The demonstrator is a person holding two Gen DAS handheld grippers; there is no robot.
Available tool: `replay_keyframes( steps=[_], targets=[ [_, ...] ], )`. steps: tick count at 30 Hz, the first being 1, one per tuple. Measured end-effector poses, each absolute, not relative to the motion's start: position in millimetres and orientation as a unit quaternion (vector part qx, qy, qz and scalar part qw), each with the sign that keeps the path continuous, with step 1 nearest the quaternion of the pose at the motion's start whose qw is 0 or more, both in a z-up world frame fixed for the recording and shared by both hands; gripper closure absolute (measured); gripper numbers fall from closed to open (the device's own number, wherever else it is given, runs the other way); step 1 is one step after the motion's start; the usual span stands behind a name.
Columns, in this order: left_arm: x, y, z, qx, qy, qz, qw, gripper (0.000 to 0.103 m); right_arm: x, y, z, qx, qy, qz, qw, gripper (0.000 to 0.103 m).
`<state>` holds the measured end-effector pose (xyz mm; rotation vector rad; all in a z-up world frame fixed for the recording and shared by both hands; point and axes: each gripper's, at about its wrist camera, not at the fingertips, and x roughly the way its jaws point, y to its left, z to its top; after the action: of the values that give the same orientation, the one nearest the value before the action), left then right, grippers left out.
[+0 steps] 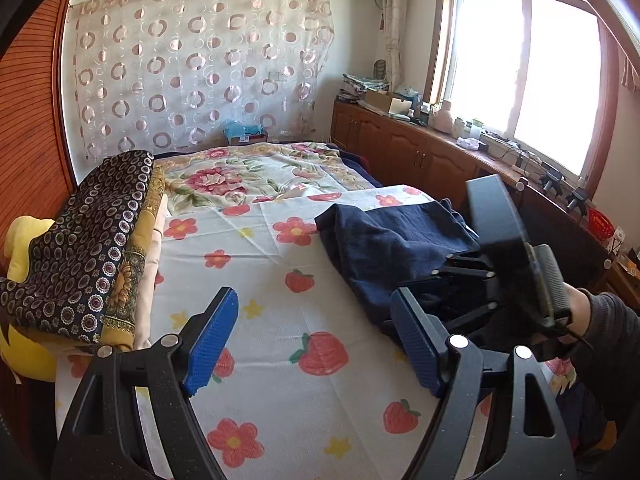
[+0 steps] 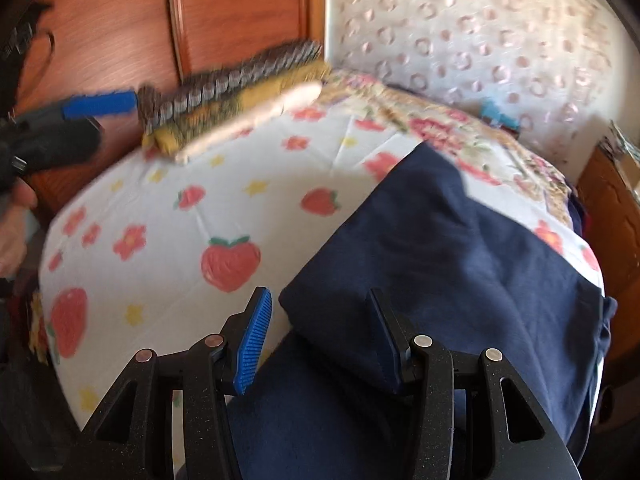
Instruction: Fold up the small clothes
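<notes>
A navy blue garment (image 1: pixel 384 248) lies crumpled on the strawberry-print sheet (image 1: pixel 280 360) at the right side of the bed. In the right wrist view the garment (image 2: pixel 460 264) spreads under and ahead of my right gripper (image 2: pixel 320 340), which is open with a fold of navy cloth between its blue pads. My left gripper (image 1: pixel 320 344) is open and empty above the bare sheet, left of the garment. The right gripper's body (image 1: pixel 504 240) shows in the left wrist view, on the garment. The left gripper (image 2: pixel 80 120) shows at the far left of the right wrist view.
A stack of folded clothes (image 1: pixel 88 248) with a dark patterned top piece sits at the bed's left edge, by a wooden wall (image 1: pixel 28 120). A floral blanket (image 1: pixel 248 176) covers the far bed. Wooden cabinets (image 1: pixel 420 152) with clutter run along the right under the window.
</notes>
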<state>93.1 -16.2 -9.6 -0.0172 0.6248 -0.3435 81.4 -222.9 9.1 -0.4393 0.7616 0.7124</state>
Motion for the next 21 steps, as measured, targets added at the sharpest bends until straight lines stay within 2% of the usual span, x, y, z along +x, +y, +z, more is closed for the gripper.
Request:
replay_keyframes(
  steps=[1,3,5,10,13,21],
  targets=[
    [93,-15,-10,-0.009,0.307,-0.169,0.937,0.024,90,-218,5,-0.224,0.368,0.331,0.84,0.052],
    [92,-16,-12,-0.009,0.308,-0.17,0.936,0.024,106,-208,-1,-0.241,0.374,0.324,0.835,0.063],
    [91,-17,-14,-0.008,0.309,-0.173,0.935,0.024,115,-211,6,-0.227,0.378,0.33,0.835,0.092],
    [91,-19,-19,-0.013,0.311,-0.181,0.933,0.024,130,-248,46,-0.161,0.345,0.324,0.866,0.094],
    [92,-24,-23,-0.011,0.316,-0.186,0.93,0.024,146,-276,71,-0.157,0.324,0.289,0.887,0.094],
    [94,-36,-33,-0.002,0.33,-0.199,0.923,0.024,223,-347,98,-0.128,0.336,0.13,0.924,0.094]
  ],
)
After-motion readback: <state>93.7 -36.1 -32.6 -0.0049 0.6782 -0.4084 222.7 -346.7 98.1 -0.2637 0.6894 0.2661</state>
